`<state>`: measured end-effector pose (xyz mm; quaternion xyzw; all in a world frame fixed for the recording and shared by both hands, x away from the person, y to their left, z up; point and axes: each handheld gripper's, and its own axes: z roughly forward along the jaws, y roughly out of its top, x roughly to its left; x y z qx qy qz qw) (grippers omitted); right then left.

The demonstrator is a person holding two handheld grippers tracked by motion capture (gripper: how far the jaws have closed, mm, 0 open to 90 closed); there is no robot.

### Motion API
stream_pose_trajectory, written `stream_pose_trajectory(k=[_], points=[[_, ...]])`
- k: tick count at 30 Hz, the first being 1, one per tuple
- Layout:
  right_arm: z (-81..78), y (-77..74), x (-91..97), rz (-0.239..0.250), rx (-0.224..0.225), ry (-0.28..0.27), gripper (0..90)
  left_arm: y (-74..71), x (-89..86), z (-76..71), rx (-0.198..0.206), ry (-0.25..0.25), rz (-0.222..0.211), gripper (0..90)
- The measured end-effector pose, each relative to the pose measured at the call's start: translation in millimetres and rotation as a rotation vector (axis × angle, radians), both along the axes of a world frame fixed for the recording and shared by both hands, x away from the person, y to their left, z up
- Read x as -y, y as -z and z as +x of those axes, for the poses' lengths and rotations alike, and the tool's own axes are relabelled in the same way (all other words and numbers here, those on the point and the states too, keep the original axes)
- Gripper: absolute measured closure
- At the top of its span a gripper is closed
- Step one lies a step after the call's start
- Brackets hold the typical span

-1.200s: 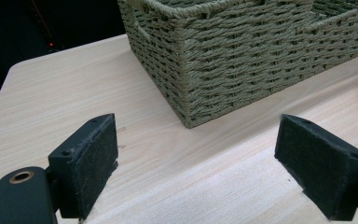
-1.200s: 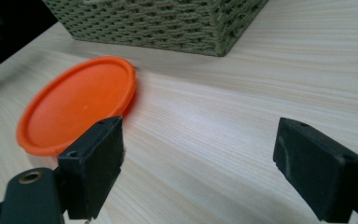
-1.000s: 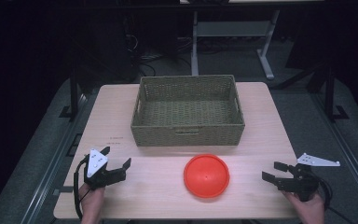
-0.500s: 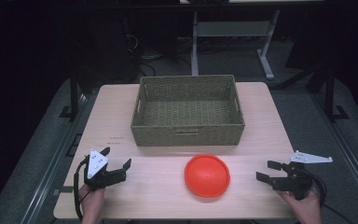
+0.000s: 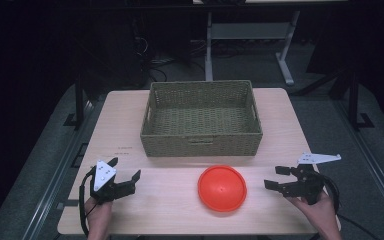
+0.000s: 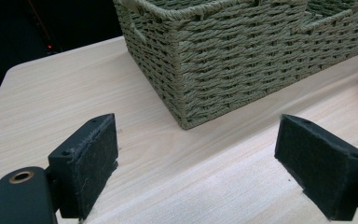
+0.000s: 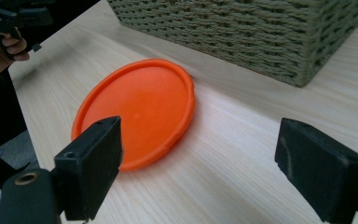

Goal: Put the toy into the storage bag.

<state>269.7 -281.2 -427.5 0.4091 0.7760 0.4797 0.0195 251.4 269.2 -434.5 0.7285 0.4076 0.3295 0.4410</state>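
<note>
Both tools are released: the right tool (image 5: 277,177) sits at 3 o'clock of the orange plate (image 5: 222,188), the left tool (image 5: 126,169) at 9 o'clock.

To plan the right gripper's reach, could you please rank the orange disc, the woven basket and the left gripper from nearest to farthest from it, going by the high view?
From the right gripper:
1. Orange disc, just to its left on the table's front.
2. Woven basket, behind the disc, toward the table's far side.
3. Left gripper, across the table at the front left.
</note>
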Motion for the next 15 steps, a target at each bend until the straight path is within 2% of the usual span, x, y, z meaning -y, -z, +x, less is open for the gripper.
stream_pose_trajectory(k=[9,15], points=[[11.1,-13.1,-14.5,-0.015,-0.010,-0.054,14.4,0.2,-0.6,0.2,-0.002,-0.001,0.007,12.7],[16.0,-15.5,-23.5,-0.037,-0.052,-0.076,14.4,0.2,0.4,-0.4,0.005,-0.001,0.007,12.7]])
